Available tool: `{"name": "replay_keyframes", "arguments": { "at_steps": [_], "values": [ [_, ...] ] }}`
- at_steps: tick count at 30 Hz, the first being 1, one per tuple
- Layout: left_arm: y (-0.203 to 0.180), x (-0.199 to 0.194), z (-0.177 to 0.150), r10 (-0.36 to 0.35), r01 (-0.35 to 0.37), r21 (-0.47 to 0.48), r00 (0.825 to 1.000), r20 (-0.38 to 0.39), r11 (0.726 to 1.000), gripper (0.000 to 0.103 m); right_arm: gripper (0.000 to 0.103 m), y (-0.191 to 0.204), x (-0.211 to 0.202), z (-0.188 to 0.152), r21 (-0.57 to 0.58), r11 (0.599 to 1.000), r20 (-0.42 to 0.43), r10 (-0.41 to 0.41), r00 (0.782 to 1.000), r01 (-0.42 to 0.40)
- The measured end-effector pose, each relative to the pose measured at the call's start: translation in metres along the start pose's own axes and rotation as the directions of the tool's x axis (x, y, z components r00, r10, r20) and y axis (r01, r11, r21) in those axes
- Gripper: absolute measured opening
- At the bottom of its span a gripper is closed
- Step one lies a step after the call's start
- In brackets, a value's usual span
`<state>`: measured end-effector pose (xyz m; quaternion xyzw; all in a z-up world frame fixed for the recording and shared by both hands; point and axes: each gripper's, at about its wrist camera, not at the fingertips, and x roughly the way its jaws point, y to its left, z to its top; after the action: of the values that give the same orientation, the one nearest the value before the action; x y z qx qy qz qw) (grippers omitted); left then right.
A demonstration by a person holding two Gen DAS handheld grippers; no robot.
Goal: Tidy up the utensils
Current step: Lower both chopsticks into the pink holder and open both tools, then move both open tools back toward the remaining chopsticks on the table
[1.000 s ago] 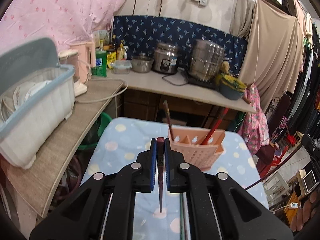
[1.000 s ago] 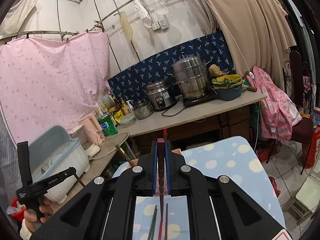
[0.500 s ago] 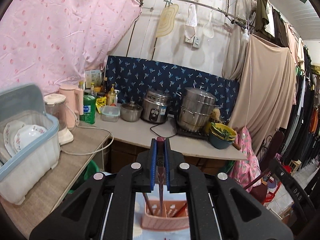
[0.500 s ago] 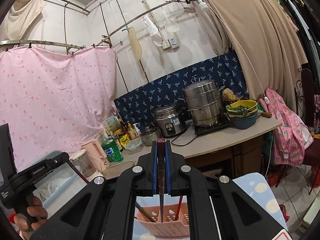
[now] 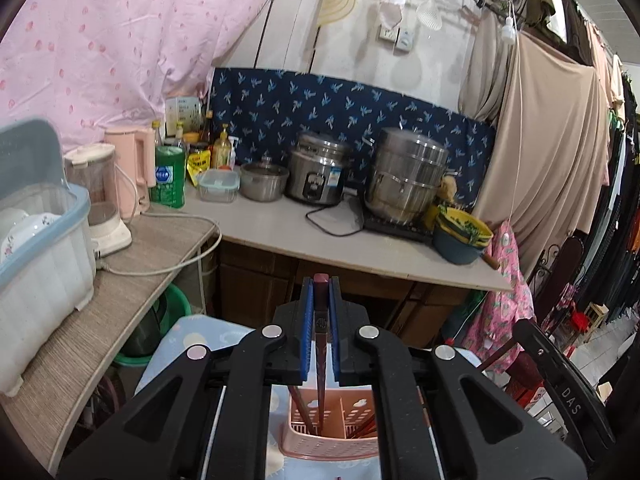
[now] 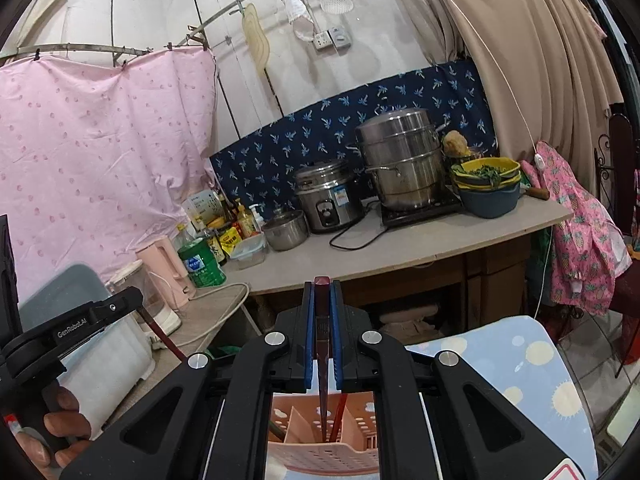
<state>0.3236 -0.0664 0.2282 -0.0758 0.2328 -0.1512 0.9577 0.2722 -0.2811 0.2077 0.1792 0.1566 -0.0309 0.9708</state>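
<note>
Clamping a dark red chopstick (image 5: 320, 364) in my left jaws and another chopstick (image 6: 322, 360) in my right, both tips down inside the pink holder (image 5: 332, 436); only the right view shows my left hand (image 6: 52, 440).

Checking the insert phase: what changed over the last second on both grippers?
Both grippers swung from near the tablecloth up over the pink utensil holder, tipping their dark red chopsticks upright. The left chopstick and the right chopstick now point down into its compartments. Unchanged: the left gripper and right gripper each stay clamped on one chopstick.
</note>
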Motion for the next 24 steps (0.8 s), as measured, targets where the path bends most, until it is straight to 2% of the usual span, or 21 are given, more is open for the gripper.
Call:
{"name": "replay_keyframes", "arguments": {
  "at_steps": [8, 10, 12, 15, 21, 24],
  "values": [
    [0.0, 0.015, -0.023, 0.047, -0.046, 0.029, 0.999, -0.027, 0.999, 0.009, 0.01, -0.009, 0.014, -0.017, -0.003, 1.0, -0.054, -0.029, 0.998, 0.029],
    [-0.002, 0.016, -0.026, 0.052, -0.05, 0.032, 0.998, -0.038, 0.998, 0.027, 0.01, -0.009, 0.011, -0.016, -0.002, 1.0, -0.048, -0.026, 0.998, 0.026],
    [-0.003, 0.013, -0.027, 0.062, -0.061, 0.033, 0.998, -0.032, 0.998, 0.038, 0.016, -0.008, 0.006, -0.015, -0.002, 1.0, -0.04, -0.023, 0.999, 0.023],
    [-0.004, 0.006, -0.029, 0.069, -0.068, 0.046, 0.997, -0.021, 0.997, 0.039, 0.021, -0.005, -0.004, -0.014, -0.017, 1.0, -0.025, -0.019, 1.0, 0.018],
    [-0.007, -0.008, -0.034, 0.074, -0.073, 0.059, 0.997, -0.019, 0.996, 0.04, 0.022, 0.0, -0.023, -0.017, -0.034, 0.999, -0.018, -0.006, 1.0, 0.005],
    [-0.009, -0.016, -0.039, 0.08, -0.078, 0.074, 0.997, -0.014, 0.994, 0.045, 0.022, 0.003, -0.033, -0.021, -0.044, 0.999, -0.021, -0.002, 1.0, 0.001]
  ]
}}
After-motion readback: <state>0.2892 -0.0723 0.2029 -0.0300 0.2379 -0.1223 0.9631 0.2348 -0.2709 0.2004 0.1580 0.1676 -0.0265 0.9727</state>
